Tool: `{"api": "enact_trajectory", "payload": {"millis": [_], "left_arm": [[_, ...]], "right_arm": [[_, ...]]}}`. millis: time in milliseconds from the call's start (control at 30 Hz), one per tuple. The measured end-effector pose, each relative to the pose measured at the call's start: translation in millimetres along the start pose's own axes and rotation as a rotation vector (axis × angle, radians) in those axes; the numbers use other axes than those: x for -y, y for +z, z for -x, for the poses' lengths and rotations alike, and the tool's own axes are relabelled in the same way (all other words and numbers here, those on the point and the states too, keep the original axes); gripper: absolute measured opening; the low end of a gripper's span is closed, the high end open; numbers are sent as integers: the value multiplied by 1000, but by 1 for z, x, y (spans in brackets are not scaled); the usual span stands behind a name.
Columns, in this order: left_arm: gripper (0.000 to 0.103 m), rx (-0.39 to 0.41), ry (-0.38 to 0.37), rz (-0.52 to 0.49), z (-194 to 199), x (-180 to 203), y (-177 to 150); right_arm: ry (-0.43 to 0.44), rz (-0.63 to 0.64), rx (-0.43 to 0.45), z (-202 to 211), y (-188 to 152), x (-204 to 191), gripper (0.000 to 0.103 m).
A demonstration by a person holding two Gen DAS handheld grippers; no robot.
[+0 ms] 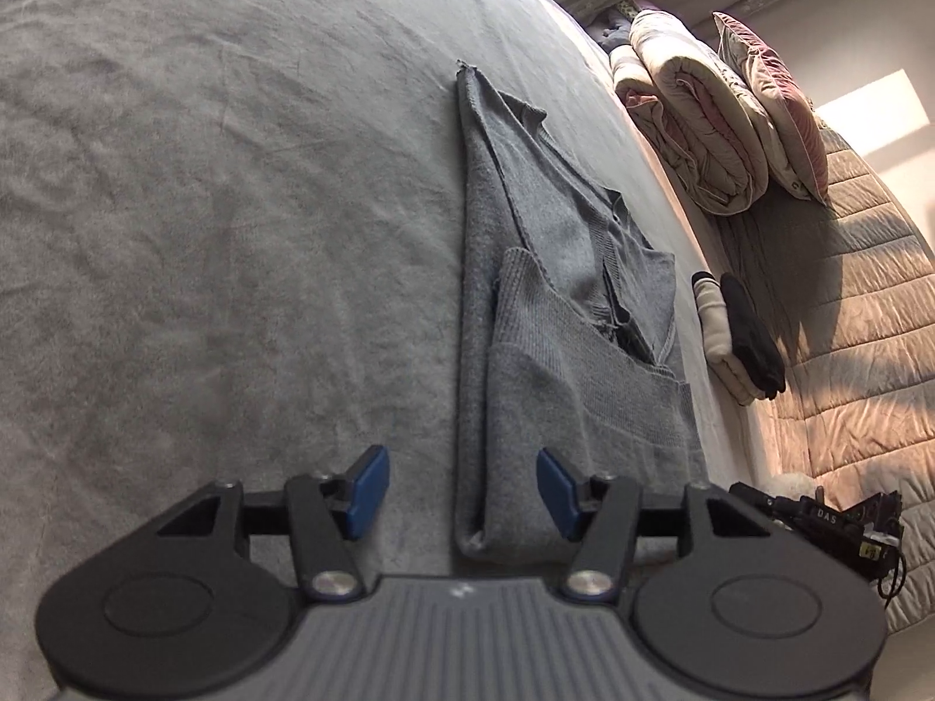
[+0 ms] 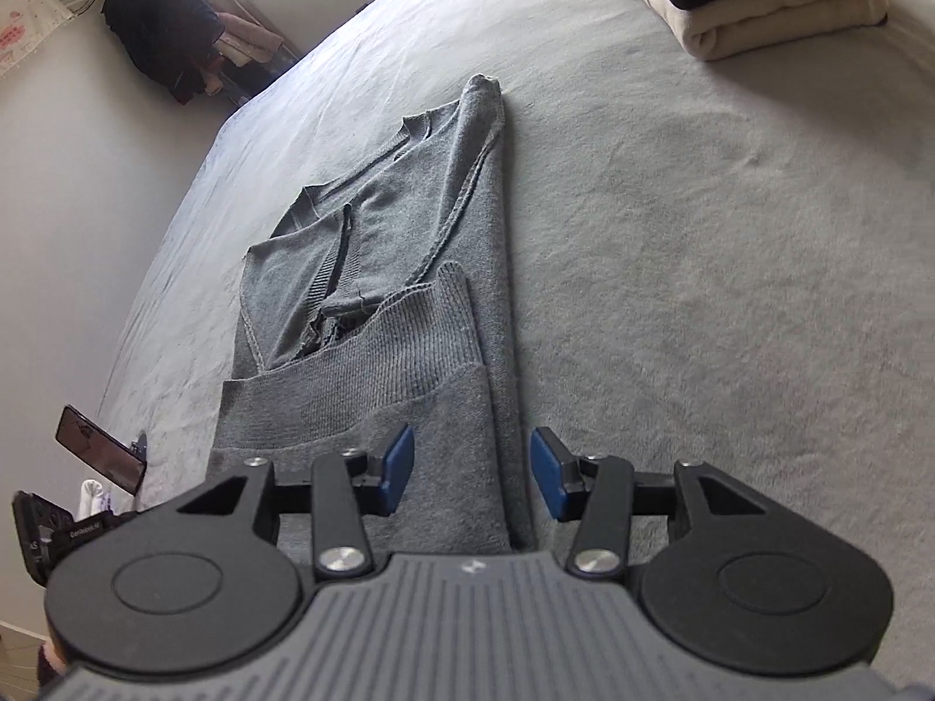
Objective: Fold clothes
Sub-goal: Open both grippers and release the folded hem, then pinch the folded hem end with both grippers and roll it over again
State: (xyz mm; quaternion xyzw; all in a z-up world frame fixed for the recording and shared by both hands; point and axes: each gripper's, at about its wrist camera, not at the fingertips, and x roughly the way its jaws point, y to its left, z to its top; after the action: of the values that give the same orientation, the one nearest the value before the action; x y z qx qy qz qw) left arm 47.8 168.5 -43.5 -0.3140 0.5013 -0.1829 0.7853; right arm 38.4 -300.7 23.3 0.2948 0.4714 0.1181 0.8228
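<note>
A grey knit sweater (image 1: 543, 304) lies partly folded into a long strip on the grey bed cover (image 1: 204, 233). Its ribbed hem is turned up over the body. It also shows in the right wrist view (image 2: 380, 304). My left gripper (image 1: 461, 493) is open, its blue pads either side of the sweater's near left corner, just above it. My right gripper (image 2: 472, 470) is open over the sweater's near right edge. Neither holds anything.
A stack of folded clothes (image 1: 739, 339), cream with a black one on top, sits on the bed beyond the sweater and shows in the right wrist view (image 2: 777, 6). A rolled duvet (image 1: 695, 117) and pillow (image 1: 777, 105) lie farther off. A phone (image 2: 99, 447) stands at the bed's left edge.
</note>
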Motion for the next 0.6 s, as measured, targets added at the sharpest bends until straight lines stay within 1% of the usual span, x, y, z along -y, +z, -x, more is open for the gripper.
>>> {"api": "enact_trajectory", "payload": {"millis": [100, 167, 233, 367, 433, 500, 600], "left_arm": [[57, -58, -59, 52, -2, -9, -3], [57, -94, -89, 74, -7, -10, -6], [58, -123, -110, 79, -12, -8, -10], [61, -115, -134, 39, -25, 0, -13], [61, -98, -158, 47, -31, 0, -14], [60, -80, -179, 58, -35, -1, -15], [57, -51, -200, 64, -38, 0, -17]], "right_arm": [[15, -45, -39, 6, -5, 7, 49], [11, -63, -68, 3, -10, 13, 50], [12, -81, -73, -3, -19, 19, 50], [76, -98, -49, -10, -25, 26, 50], [120, -105, -50, -14, -24, 30, 51], [166, -113, -52, -19, -24, 35, 51], [206, -131, -62, -25, -23, 38, 50]]}}
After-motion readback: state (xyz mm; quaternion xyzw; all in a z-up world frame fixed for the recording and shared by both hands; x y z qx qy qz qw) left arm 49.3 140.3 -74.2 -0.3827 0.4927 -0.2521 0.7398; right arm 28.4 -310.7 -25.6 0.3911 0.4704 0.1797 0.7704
